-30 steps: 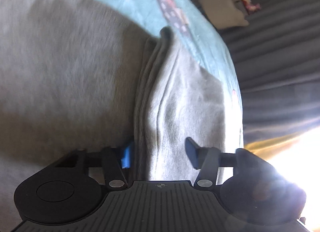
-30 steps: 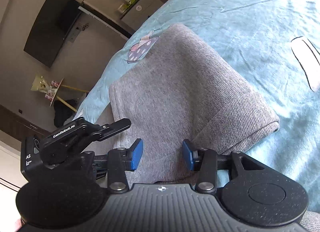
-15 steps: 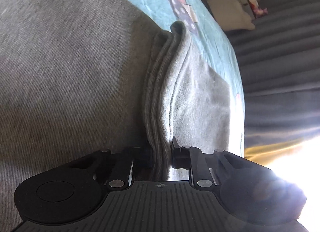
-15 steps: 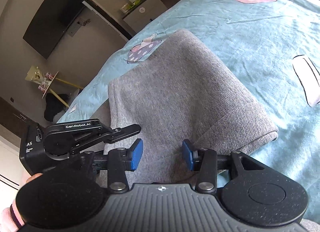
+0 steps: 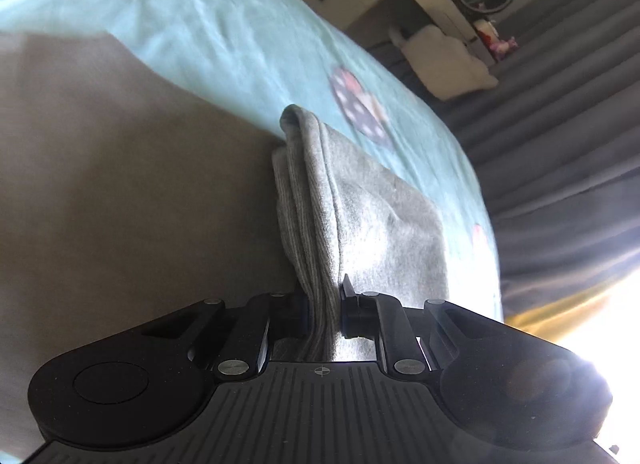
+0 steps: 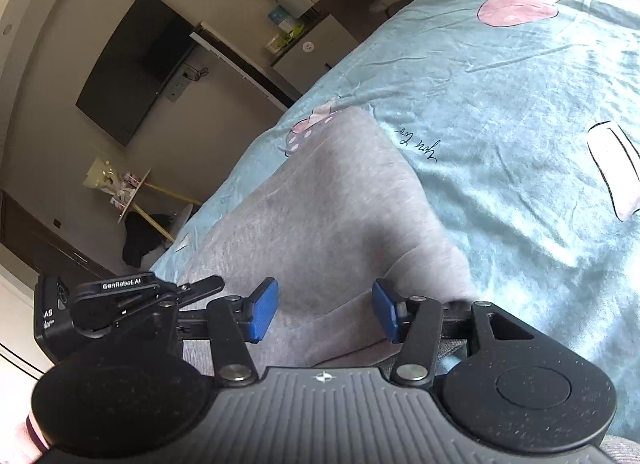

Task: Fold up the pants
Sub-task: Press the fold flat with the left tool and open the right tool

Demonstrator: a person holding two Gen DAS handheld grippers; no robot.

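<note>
The left claw is clamped on a bunched ridge of the grey ribbed knit pants, its black fingers pressed tight against the cloth from both sides. From that grip the ridge of folded layers runs away from the claw to a rounded tip, with a flat grey panel falling off to its right and a broad, blurred stretch of the same garment filling the left of the view. The pants lie on a bed covered by a pale turquoise sheet printed with cartoon shapes, a dark spotted mushroom print showing just past the tip of the ridge. Beyond the bed's edge stand dark grey pleated curtains and a pale cushioned chair.

The right claw stands apart, its jaws having just been opening, its blue pads hovering over the grey fabric without pressing it. Between and ahead of the pads the pants form a raised, folded mass rising toward a peak, a folded edge crossing just under the right pad. The left claw's black body shows at the lower left, at the garment's near edge. Around the garment spreads the turquoise sheet; a dark wall-mounted television hangs in the room behind.
</note>
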